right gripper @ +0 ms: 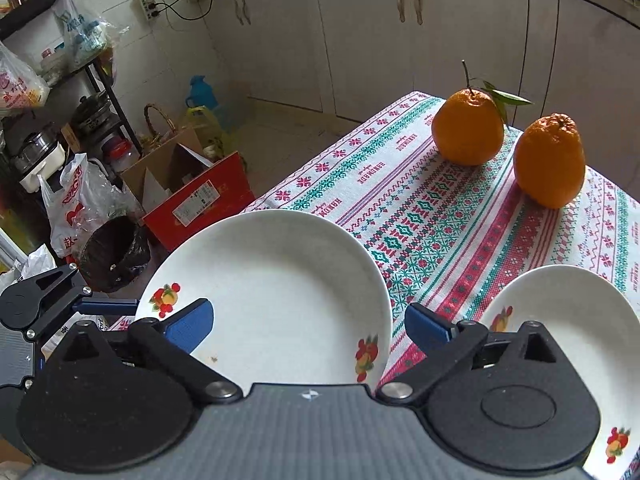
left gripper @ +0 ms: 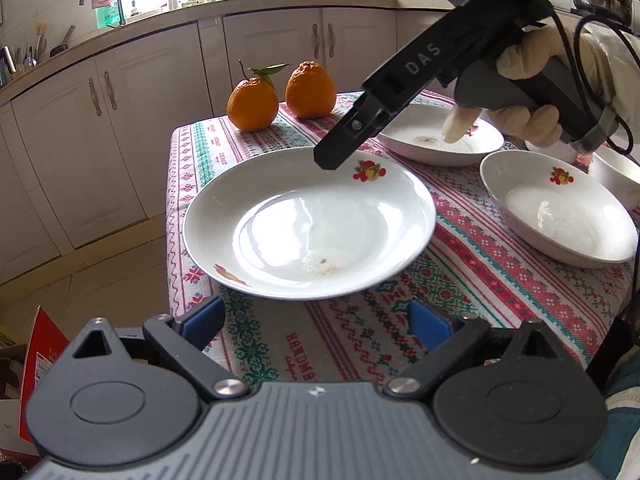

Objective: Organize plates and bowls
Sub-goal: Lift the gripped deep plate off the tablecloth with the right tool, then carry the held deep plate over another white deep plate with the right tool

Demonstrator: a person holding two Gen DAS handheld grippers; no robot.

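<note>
A large white plate [left gripper: 308, 224] with fruit decals lies on the patterned tablecloth near the table's left edge; it also shows in the right wrist view [right gripper: 280, 292]. My left gripper [left gripper: 316, 324] is open, just short of its near rim. My right gripper [right gripper: 308, 326] is open above the plate's far side, and its black finger [left gripper: 344, 140] shows in the left wrist view. A second plate [left gripper: 440, 136] lies behind. A white bowl [left gripper: 560, 212] sits to the right, and another white dish [right gripper: 580, 344] shows in the right wrist view.
Two oranges [left gripper: 280, 96] stand at the table's far left corner, seen too in the right wrist view [right gripper: 508, 148]. Another white bowl [left gripper: 616, 172] sits at the far right. Boxes, bags and a black bin [right gripper: 116, 252] crowd the floor beside the table. Cabinets [left gripper: 260, 48] stand behind.
</note>
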